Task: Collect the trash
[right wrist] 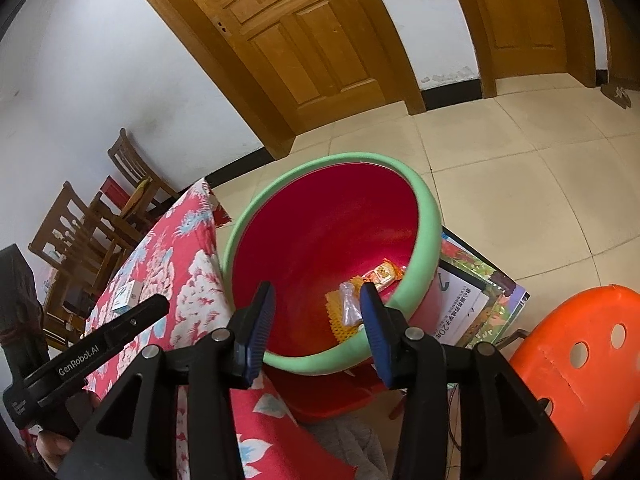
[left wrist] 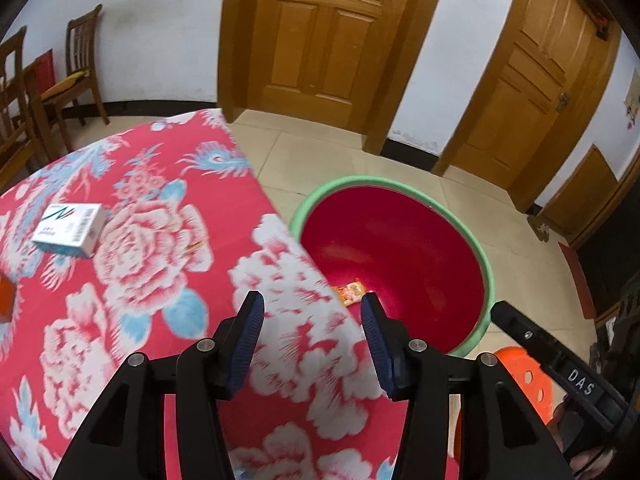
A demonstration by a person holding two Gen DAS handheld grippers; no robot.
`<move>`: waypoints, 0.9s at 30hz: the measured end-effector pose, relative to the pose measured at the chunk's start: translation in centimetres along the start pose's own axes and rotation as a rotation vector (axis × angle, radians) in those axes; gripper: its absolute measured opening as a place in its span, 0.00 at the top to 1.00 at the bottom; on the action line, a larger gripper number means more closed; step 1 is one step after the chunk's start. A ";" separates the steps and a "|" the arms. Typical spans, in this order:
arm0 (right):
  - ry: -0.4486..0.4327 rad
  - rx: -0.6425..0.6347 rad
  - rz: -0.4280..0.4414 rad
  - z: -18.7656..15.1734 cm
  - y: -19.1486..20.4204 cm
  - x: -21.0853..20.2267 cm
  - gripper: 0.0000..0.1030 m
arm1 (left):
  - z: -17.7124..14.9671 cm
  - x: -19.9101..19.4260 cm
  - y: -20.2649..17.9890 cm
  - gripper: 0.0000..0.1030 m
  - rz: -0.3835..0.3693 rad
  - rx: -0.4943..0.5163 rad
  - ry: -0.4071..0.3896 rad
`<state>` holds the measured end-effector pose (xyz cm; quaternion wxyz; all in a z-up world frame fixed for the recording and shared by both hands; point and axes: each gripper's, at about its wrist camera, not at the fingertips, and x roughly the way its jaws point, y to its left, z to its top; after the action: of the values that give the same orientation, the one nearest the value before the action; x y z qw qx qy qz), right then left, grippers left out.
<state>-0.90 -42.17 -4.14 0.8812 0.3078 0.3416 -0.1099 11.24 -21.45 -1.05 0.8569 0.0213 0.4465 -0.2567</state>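
A red bin with a green rim (left wrist: 360,179) (right wrist: 425,210) stands on the floor beside a table under a red floral cloth (left wrist: 168,248) (right wrist: 176,276). At the bin's bottom lie an orange snack wrapper (left wrist: 352,290) (right wrist: 385,272), a clear plastic wrapper (right wrist: 349,305) and a yellow mesh piece (right wrist: 340,326). A white box (left wrist: 70,230) (right wrist: 128,294) rests on the cloth. My left gripper (left wrist: 312,304) is open and empty over the table's edge by the bin. My right gripper (right wrist: 317,292) is open and empty above the bin's near rim.
An orange plastic stool (right wrist: 580,364) (left wrist: 524,376) stands at the right of the bin. Printed books (right wrist: 480,300) lie on the tiled floor behind it. Wooden chairs (left wrist: 80,60) and two wooden doors (left wrist: 320,32) line the far wall. An orange item (left wrist: 6,296) shows at the table's left edge.
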 end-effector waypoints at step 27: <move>-0.007 -0.057 0.035 -1.9 3.3 -2.3 0.45 | -5.8 -2.5 4.2 0.60 0.133 -0.012 0.042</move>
<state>-2.28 -38.48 -2.15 0.8926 0.2883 0.3359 -0.0856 7.61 -15.19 -3.37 0.8626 0.0512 0.4635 -0.1962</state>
